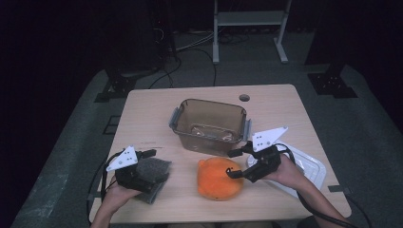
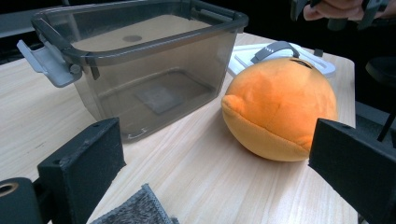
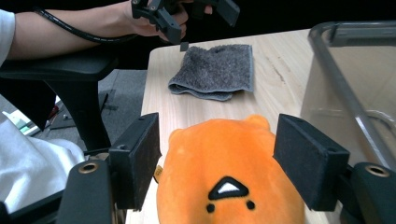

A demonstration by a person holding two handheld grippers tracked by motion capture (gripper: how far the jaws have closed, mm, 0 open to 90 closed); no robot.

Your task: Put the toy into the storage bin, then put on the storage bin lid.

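Observation:
An orange plush toy [image 1: 219,178] lies on the wooden table [image 1: 285,114] near the front, its face seen in the right gripper view [image 3: 224,163]. My right gripper [image 1: 234,163] [image 3: 223,161] is open, one jaw on each side of the plush's top with small gaps. A folded grey cloth [image 1: 153,172] [image 3: 215,70] lies at the front left. Over its near part hovers my left gripper [image 1: 146,159] [image 2: 219,163], open and holding nothing. The plush [image 2: 280,107] sits ahead of it to the right.
An empty smoky-clear bin [image 1: 209,102] [image 2: 140,60] [image 3: 345,93] with grey latches stands mid-table behind the plush. Its clear lid [image 1: 310,167] [image 2: 280,51] lies at the right, under the right hand. A black chair armrest [image 3: 70,70] sits beside the table's front edge.

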